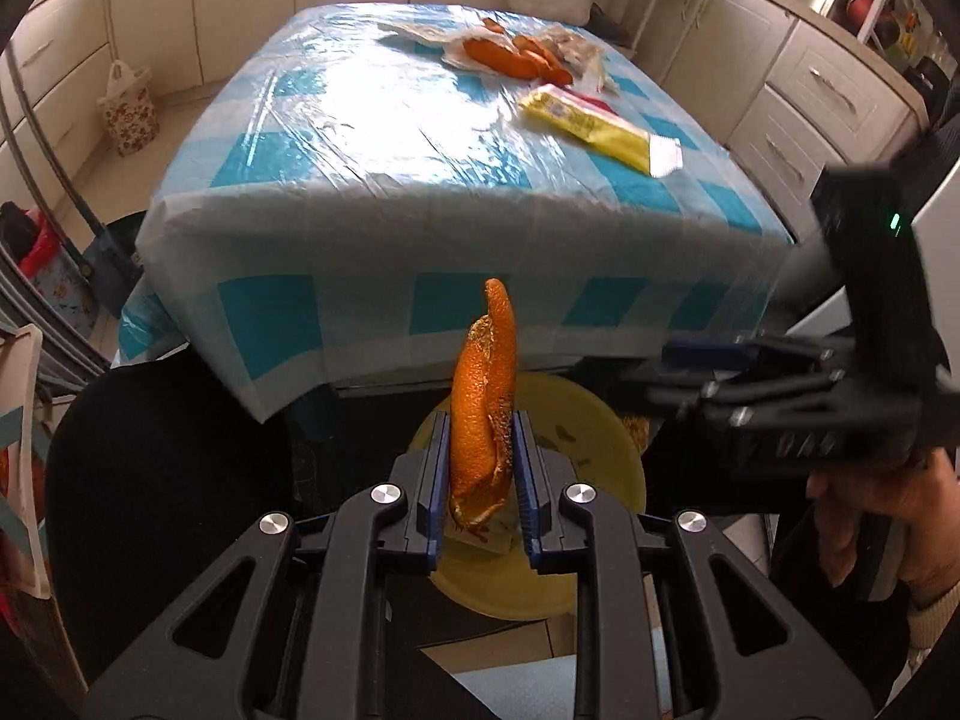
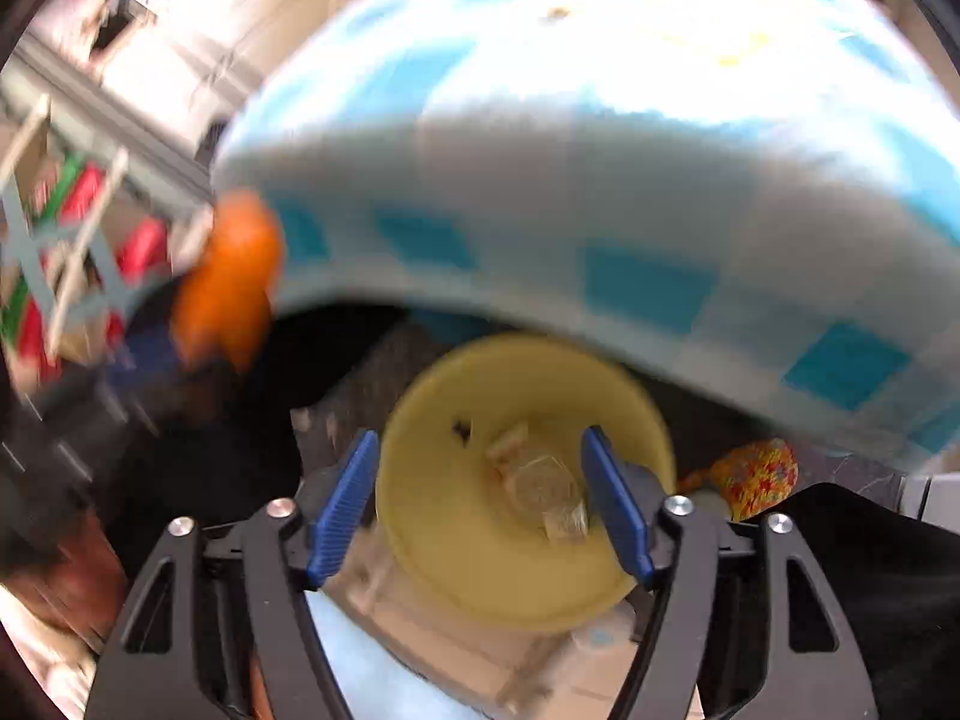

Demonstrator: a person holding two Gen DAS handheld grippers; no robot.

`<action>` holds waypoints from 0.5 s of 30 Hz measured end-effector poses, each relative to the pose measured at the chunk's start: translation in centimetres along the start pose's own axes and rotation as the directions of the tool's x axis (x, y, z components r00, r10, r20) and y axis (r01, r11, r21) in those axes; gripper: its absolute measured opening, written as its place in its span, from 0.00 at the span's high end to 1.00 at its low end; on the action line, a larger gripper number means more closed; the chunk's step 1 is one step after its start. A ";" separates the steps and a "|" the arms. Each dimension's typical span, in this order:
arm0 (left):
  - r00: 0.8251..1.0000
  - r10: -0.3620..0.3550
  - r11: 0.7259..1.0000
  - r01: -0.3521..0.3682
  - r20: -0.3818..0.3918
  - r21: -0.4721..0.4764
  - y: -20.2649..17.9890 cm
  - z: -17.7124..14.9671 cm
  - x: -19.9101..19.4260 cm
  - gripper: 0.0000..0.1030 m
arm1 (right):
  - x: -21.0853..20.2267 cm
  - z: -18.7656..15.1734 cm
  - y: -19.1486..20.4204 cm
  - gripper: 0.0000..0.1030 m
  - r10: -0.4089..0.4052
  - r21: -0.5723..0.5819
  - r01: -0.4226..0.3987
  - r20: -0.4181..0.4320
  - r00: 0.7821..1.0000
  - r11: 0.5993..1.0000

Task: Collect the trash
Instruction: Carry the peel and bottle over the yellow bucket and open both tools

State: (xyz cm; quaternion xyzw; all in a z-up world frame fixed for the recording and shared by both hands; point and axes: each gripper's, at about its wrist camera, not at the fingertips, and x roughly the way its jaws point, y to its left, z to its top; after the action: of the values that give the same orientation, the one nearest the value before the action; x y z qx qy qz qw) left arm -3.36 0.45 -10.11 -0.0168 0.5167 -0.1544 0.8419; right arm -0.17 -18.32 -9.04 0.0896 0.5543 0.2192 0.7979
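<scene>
Orange peel (image 1: 483, 408) stands upright, long axis vertical, pinched in my left gripper (image 1: 480, 480) directly above the yellow bowl (image 1: 606, 462). Right gripper (image 2: 480, 504) spread, nothing pinched, also over the bowl. Left releases next, I judge.

The bowl (image 1: 606, 420) sits below the desk's (image 1: 420, 138) near edge; a peel (image 1: 483, 396) stands between the left gripper's (image 1: 480, 480) jaws above it, wrappers (image 1: 600, 123) lying far back on the desk

Left gripper (image 1: 480, 468) clamped, right gripper (image 2: 480, 504) agape
</scene>
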 end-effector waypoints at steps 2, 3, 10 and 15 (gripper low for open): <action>0.999 0.001 0.999 0.001 -0.046 0.045 -1.1 -0.1 0.7 0.82 | -1.8 0.3 -0.8 0.30 0.010 0.031 -0.013 0.085 0.996 0.999; 0.998 0.010 0.998 -0.006 -0.066 0.070 -1.7 -0.2 1.0 0.81 | -2.5 0.3 -1.1 0.29 0.007 0.041 -0.012 0.124 0.992 0.999; 0.979 0.122 0.974 -0.087 -0.162 0.212 -4.5 -1.4 3.1 0.54 | -5.5 0.5 -1.8 0.28 -0.012 0.089 -0.012 0.266 0.964 0.996; 0.990 0.142 0.980 -0.137 -0.026 0.148 -3.5 -0.9 0.2 0.38 | -6.6 1.1 -1.9 0.26 -0.037 0.084 0.010 0.335 0.942 0.996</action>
State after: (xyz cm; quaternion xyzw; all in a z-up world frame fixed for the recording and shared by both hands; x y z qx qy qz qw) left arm -4.98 -2.84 -10.03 0.0837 0.5194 -0.1325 0.8401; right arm -0.56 -22.89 -3.84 0.1511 0.4196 0.1686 0.8790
